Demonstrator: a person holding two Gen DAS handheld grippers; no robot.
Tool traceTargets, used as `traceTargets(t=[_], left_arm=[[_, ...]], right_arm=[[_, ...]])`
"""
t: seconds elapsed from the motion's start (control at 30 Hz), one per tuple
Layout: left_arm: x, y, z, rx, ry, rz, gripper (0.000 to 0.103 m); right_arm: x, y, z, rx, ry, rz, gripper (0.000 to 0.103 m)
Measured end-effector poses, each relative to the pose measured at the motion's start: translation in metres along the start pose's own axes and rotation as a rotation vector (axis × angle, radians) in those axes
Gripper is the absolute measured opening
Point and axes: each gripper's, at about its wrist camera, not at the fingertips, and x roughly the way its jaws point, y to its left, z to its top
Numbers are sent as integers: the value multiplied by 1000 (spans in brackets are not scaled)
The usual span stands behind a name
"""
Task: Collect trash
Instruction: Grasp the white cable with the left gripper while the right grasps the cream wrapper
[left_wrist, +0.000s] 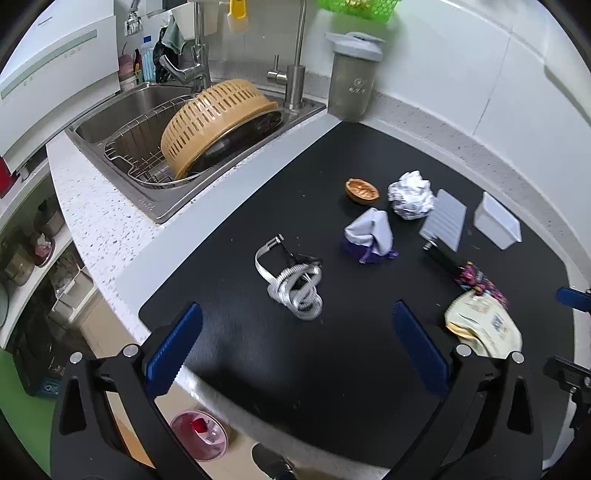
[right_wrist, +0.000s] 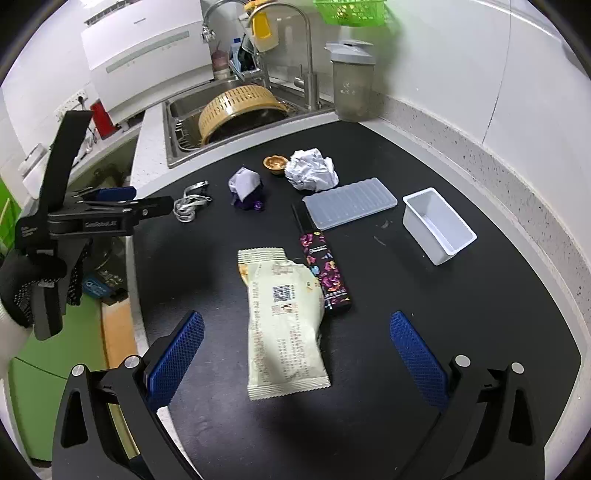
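On the black mat (right_wrist: 443, 314) lies a cream snack wrapper (right_wrist: 282, 321), flat between the fingers of my open right gripper (right_wrist: 295, 328), which hovers above it. Beside it lies a dark floral packet (right_wrist: 327, 275). Farther back sit a crumpled paper ball (right_wrist: 312, 170), a walnut shell half (right_wrist: 275, 162) and a purple-and-white pouch (right_wrist: 245, 188). My left gripper (left_wrist: 297, 321) is open over the mat's near left part, just short of a coiled silver band (left_wrist: 295, 291). The left view also shows the paper ball (left_wrist: 412, 195), shell (left_wrist: 362, 190), pouch (left_wrist: 369, 236) and wrapper (left_wrist: 484, 325).
A white open box (right_wrist: 439, 225) and a ribbed translucent lid (right_wrist: 349, 203) lie at the mat's right. A sink (left_wrist: 110, 114) with a tan colander (left_wrist: 210, 122) is at the back left, a grey shaker cup (left_wrist: 351, 77) by the wall. The counter edge drops off at left.
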Motion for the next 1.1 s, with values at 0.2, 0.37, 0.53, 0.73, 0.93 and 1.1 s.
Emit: traceTargets(t=[0.2,0.37,0.53,0.73,0.93,1.1], left_arm=[[26,4,3,-2,25,-13,86],[41,3,3,2,41,-19,67],[43,4,8,-1,55,-22,11],[37,2,7,1,51,-45,4],[26,4,2,-11,34,-58,4],[16,4,-2,-14,26,-73,4]], right_arm=[[11,-3,-1,-2,28,-3,97],[17,-3,-3,-1,48,-3,97],[22,-3,-4,-2,61,-4,97],[32,2,-10,-15,89,-4,97],[44,4,-18,-26,124,-25,96],[50,4,-22,-27,144,-27,58]])
